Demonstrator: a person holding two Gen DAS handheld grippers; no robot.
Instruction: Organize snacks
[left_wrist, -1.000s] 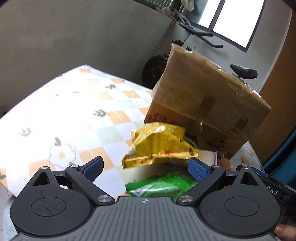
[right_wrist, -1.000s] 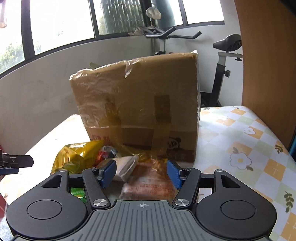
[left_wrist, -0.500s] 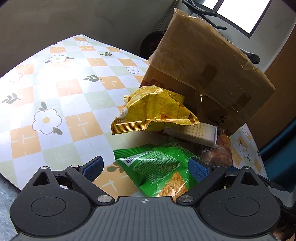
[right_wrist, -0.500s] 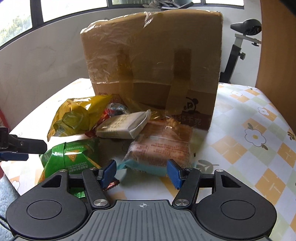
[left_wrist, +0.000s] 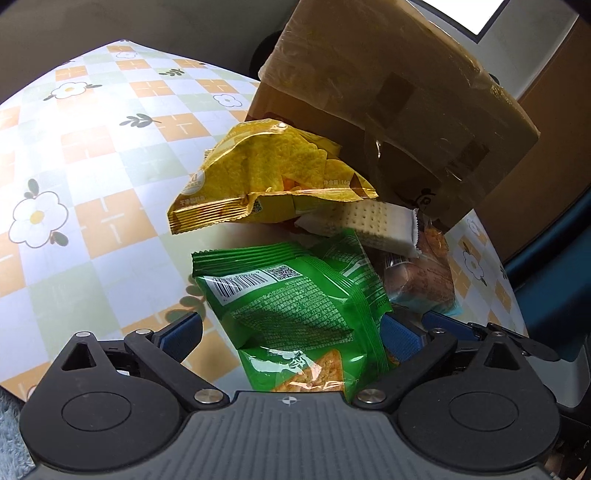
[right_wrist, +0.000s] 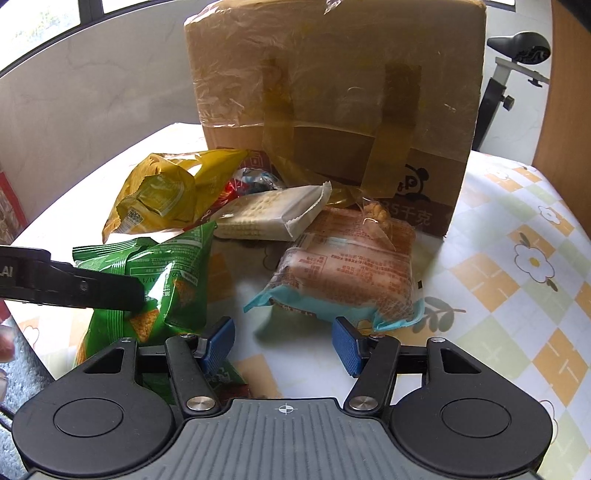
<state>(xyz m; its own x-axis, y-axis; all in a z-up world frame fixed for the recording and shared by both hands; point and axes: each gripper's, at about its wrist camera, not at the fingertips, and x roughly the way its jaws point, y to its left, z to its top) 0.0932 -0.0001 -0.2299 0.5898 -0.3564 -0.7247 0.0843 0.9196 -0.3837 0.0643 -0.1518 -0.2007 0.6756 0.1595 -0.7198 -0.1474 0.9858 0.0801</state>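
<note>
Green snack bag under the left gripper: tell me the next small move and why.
Probably ease the left gripper a little further down and then close. Its jaws are opening wide, the green snack bag already lies between them, and the pads do not yet press on it. The right gripper is open and empty before the pink pack.

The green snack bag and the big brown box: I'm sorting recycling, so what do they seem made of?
Green snack bag: glossy plastic film, judging by its sheen, wrinkles and crimped seal. Brown box: matte cardboard wrapped in clear shiny film with brown tape strips.
</note>
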